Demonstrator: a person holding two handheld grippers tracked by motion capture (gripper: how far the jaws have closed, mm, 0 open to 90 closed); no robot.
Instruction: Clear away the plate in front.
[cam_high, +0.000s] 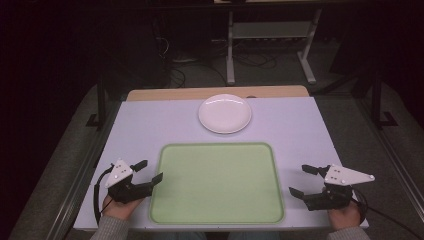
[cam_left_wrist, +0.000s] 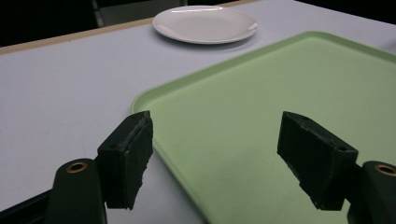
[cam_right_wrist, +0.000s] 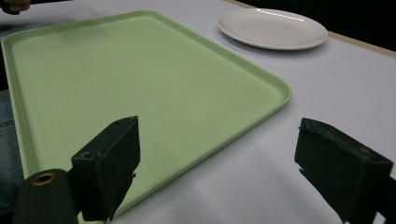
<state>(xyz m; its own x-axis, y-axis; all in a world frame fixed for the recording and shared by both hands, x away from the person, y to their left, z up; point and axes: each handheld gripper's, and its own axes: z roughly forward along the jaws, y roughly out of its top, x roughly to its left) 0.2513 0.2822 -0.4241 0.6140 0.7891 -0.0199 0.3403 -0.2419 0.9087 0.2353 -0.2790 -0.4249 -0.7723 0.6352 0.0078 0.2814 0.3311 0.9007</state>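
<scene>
Your left gripper (cam_high: 148, 171) sits at the left edge of the green tray (cam_high: 217, 220), its jaws spread wide with nothing between them; in the left gripper view one pad (cam_left_wrist: 128, 156) hangs over the table (cam_left_wrist: 56, 93) just outside the tray's rim while the other hangs over the tray's floor. Your right gripper (cam_high: 302, 180) rests just off the tray's right edge, jaws likewise wide apart and holding nothing. The tray lies flat at the near middle of the table, and the white plate (cam_high: 225, 113) stands apart beyond its far edge.
</scene>
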